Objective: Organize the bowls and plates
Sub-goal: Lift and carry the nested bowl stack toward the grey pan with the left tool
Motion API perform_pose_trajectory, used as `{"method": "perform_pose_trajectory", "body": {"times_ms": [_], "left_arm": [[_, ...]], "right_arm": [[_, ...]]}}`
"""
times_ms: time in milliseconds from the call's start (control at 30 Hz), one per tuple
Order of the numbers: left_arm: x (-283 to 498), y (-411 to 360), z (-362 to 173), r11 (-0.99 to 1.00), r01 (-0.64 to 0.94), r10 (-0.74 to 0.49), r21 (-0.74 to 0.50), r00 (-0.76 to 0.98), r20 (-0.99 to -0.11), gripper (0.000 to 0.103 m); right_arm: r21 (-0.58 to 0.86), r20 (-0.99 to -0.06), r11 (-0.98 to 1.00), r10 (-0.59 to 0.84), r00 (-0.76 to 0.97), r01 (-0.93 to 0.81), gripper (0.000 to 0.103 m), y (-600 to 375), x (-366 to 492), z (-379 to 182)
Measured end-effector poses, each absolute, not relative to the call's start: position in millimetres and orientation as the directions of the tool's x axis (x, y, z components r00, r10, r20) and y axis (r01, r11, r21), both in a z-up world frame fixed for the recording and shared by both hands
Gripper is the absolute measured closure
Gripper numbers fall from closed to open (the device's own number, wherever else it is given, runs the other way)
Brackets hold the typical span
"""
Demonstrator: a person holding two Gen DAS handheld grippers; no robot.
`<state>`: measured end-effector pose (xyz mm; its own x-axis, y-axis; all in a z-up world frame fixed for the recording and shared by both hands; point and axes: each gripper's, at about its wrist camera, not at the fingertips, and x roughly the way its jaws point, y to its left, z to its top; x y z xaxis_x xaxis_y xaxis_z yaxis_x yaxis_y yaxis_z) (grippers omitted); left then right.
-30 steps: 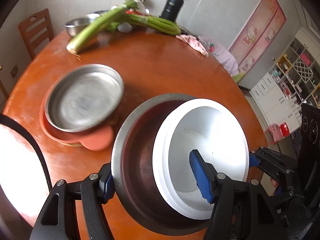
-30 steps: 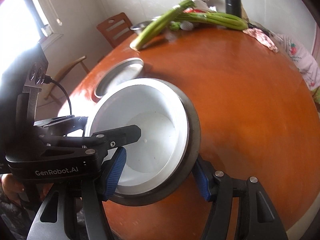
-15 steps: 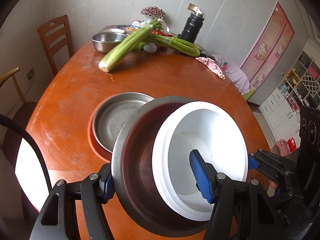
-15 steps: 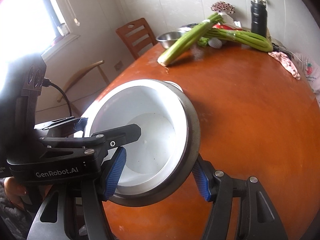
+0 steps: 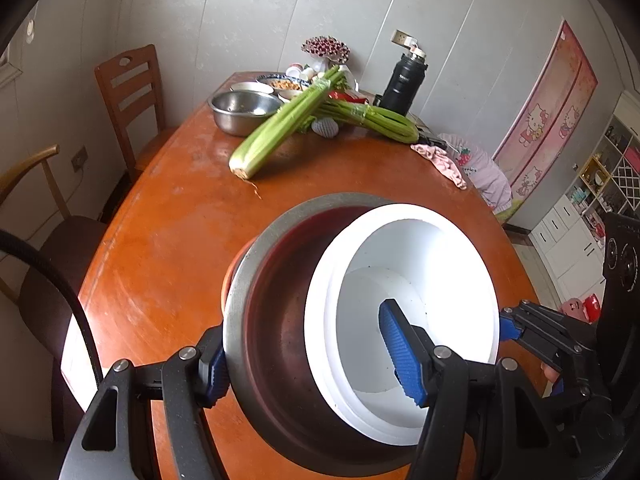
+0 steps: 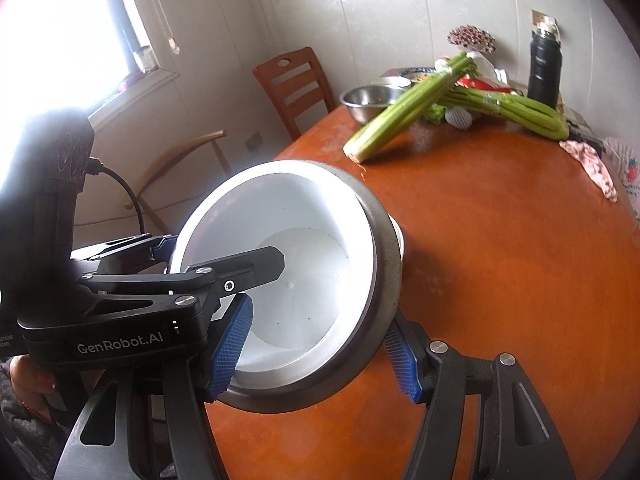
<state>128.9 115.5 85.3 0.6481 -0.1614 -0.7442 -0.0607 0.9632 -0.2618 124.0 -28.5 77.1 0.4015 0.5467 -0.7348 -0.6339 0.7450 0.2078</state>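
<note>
- While both tongs, left gripper (image 5: 308, 360) and right gripper (image 6: 320, 352), clamp the nested steel bowl (image 5: 272, 320) and white bowl (image 5: 404, 320)
- orange plate (image 5: 229, 280) lies just beyond, underneath, nearer the left.

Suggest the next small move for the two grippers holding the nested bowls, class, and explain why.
Probably lower the stack, level, onto the dishes below. The left gripper and right gripper each clamp the rim of the steel bowl, with the white bowl nested inside, tilted above the table. An orange rim peeks out directly beneath.
</note>
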Motion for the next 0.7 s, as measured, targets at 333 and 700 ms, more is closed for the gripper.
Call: {"method": "perform_pose_trajectory", "body": {"times_ms": [333,700], "left_arm": [[146.5,134.8,94.1,0.963,-0.082,-0.140,-0.256,0.661,-0.737,0.038],[172.5,144.0,87.4,0.965,-0.087,-0.136,-0.249,0.647,-0.751,0.038]], "right_arm": [[0.197,-0.723,0.727,0.561,0.404,-0.657,0.036,-10.4,144.5,87.0],[0.212,-0.731,0.728,0.561,0.389,-0.652,0.036,1.3,169.6,79.9]]}}
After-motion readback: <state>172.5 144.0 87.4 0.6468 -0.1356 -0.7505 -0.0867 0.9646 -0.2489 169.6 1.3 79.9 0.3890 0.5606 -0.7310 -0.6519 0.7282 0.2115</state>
